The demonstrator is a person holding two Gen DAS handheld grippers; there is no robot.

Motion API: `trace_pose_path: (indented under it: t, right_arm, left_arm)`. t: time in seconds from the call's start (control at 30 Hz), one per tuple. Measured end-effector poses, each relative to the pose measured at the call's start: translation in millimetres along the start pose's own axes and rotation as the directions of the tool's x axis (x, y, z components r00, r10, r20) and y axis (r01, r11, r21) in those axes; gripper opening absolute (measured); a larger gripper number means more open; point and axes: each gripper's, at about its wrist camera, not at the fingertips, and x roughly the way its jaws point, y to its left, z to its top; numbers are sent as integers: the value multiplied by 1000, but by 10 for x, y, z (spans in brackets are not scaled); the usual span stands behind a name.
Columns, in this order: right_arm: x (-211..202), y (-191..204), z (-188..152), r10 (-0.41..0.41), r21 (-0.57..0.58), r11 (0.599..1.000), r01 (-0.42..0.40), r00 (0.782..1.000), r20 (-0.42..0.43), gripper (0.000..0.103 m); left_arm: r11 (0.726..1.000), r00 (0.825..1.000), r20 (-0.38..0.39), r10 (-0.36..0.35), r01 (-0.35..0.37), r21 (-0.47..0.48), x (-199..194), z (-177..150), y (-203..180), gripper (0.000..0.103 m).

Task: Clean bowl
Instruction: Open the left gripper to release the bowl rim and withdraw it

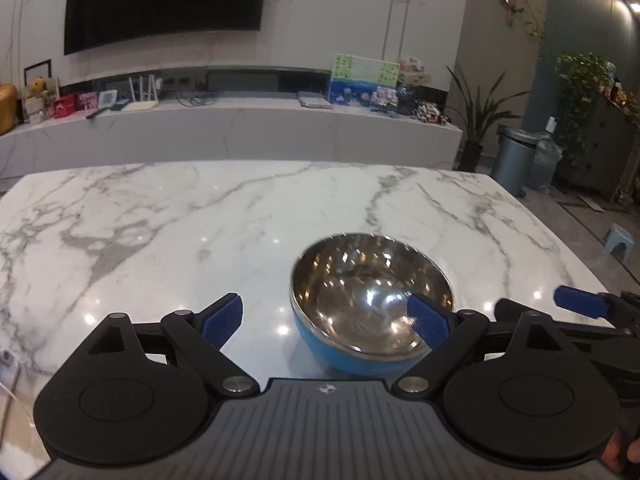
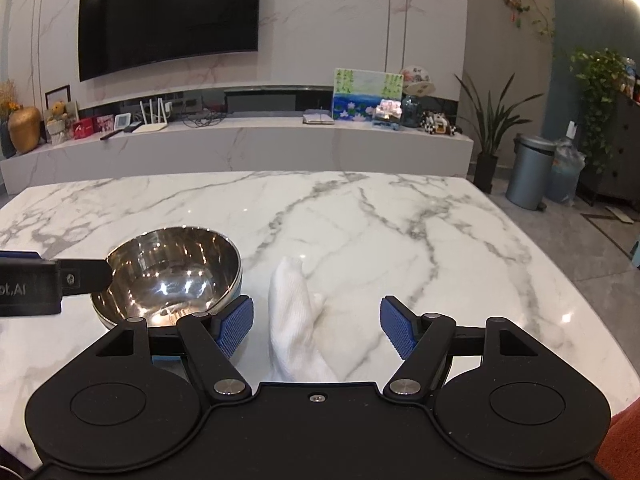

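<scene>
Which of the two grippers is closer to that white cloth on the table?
Right. The right gripper is open with the cloth lying between its fingers. The left gripper is open over at the bowl, beside the cloth.

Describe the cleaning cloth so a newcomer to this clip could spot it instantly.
Start at the white marble table facing the TV wall. Near its front edge, right of the steel bowl with the blue outside, a crumpled white cloth lies between the open right gripper's fingers. It is the only soft, matte thing there.
</scene>
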Motion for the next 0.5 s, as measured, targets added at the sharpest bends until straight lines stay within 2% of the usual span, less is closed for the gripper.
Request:
trace_pose_path:
  t: [0.2,0.5]
  right_arm:
    - [-14,16,-18,1,-11,1000,-1,1000,-2,68]
    - [-23,38,-33,8,-16,1000,-8,1000,-8,68]
  left_arm:
    - [1000,998,-68,8,-8,5,95,-59,-6,90]
    - [1000,995,-102,16,-15,4,130,-129,20,90]
